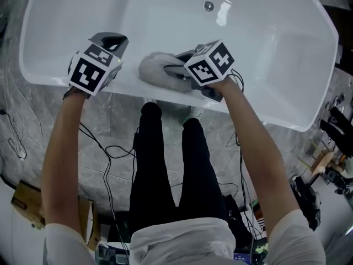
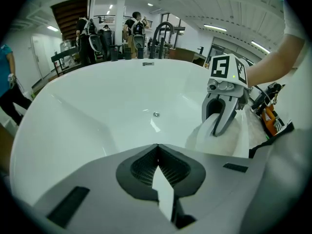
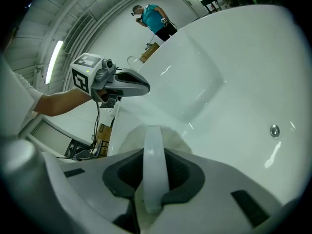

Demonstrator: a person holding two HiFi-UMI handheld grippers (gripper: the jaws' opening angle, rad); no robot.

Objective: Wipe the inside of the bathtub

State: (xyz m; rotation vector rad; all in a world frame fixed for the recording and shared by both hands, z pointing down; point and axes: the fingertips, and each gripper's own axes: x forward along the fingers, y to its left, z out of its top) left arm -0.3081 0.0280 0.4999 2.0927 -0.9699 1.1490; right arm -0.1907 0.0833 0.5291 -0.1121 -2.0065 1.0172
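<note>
White and glossy, the tub (image 1: 66,15) filled the top of the head view, its drain (image 1: 208,5) near the far wall. A person stood at the near rim in black trousers (image 1: 165,170), both forearms stretched over the edge. The left gripper (image 1: 113,39) hung over the near rim with nothing in it. The right gripper (image 1: 177,70) was just beside it to the right, clamped on a fluffy white pad (image 1: 154,66) that lay against the tub's near inner wall. Cables (image 1: 105,148) trailed over the grey floor (image 1: 33,126).

In the left gripper view, that gripper's jaws met at the tips with nothing between them, pointing into the tub. The right gripper stood to the right, jaws down on the pad, which pressed on the tub's slope.

In the right gripper view, the jaws were closed on the pad's white strap (image 3: 153,165), and the fluffy body bulged beneath them against the tub. The left gripper showed at the left, above the rim, jaws together. A bystander (image 3: 153,16) in a teal shirt stood far behind.
</note>
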